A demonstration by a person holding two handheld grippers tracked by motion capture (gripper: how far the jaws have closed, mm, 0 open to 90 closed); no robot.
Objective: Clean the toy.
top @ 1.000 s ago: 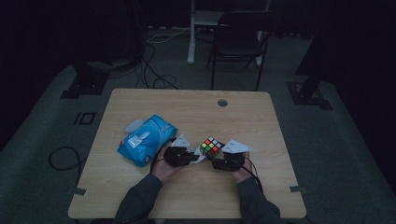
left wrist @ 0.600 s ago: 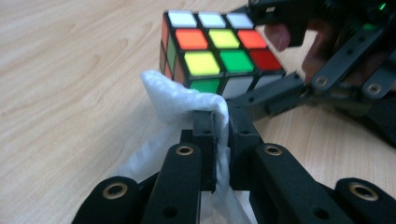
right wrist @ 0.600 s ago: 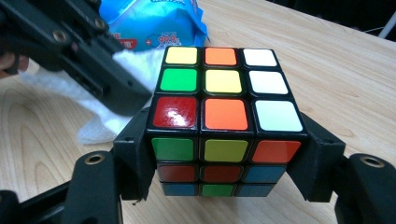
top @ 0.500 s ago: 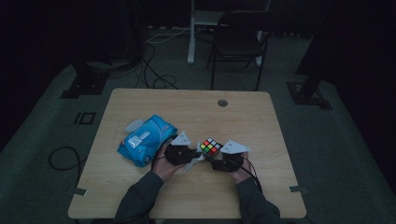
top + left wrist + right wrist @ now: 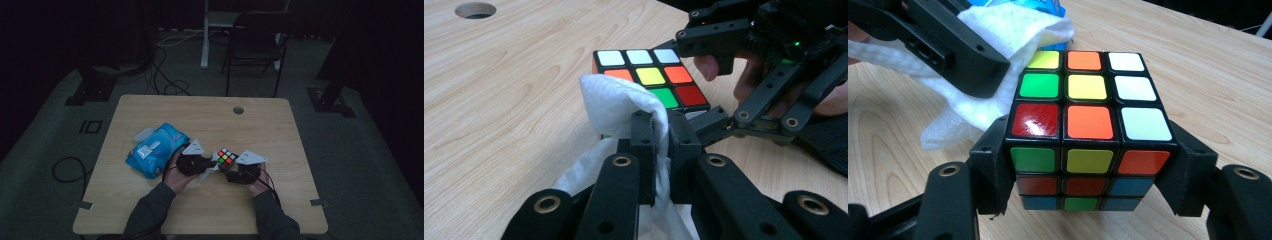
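Right tool (image 5: 1088,165) clamped on cube (image 5: 1088,100), mid-counter (image 5: 210,112), well clear of edges. Left tool (image 5: 661,135) pinching white wipe (image 5: 616,100) against cube's side. Blue wipe pack (image 5: 155,150) just left; far half open.

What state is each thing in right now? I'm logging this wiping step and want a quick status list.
Rubik's cube: scrambled, upright, clamped on two sides.
White wipe: crumpled, pinched, touching the cube's side.
Left gripper: shut on the wipe.
Right gripper: shut on the cube.
Blue wipe pack: lying flat on the table, flap state unclear.
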